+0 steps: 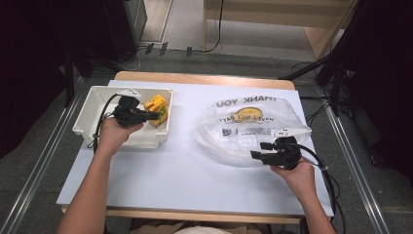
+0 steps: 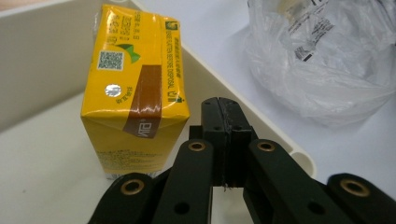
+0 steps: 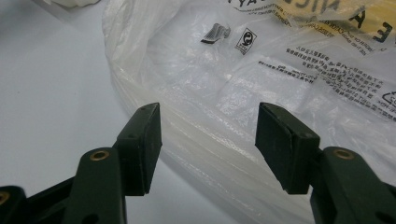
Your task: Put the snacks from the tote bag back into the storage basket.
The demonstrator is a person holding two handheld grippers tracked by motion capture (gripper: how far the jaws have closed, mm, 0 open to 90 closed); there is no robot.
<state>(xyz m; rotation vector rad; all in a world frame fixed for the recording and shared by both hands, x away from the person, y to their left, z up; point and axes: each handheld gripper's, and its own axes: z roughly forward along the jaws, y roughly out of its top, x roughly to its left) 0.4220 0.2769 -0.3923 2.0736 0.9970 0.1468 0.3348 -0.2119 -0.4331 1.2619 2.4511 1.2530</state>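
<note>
One yellow drink carton [image 2: 133, 88] stands in the white bin [image 1: 92, 109] at the counter's left side, near the bin's right wall. Its face carries a QR code, a green leaf mark, a brown band with white lettering and a round silver foil seal; a line of small print along its edge reads "BEFORE DISPOSAL", the rest too fine to make out. In the high view the carton [image 1: 157, 109] sits just in front of the left gripper [image 1: 155, 116], whose jaws are pressed together with nothing between them; in the left gripper view that gripper [image 2: 223, 116] is just beside the carton's lower right corner, and whether it touches the carton I cannot tell. The bin floor to the carton's left lies bare, and the bin's right rim runs close behind the jaws.

Across a stretch of bare white counter [image 1: 160, 170] lies a crumpled clear plastic bag [image 1: 246, 129], printed "THANK YOU" and, below a yellow emblem, "HAVE A NICE DAY", read upside down from the person's side. The right gripper [image 1: 260, 150] rests at the bag's near right edge with jaws spread wide; in the right gripper view the gripper [image 3: 208, 140] straddles the bag's [image 3: 289, 70] rolled rim without pinching it.
</note>
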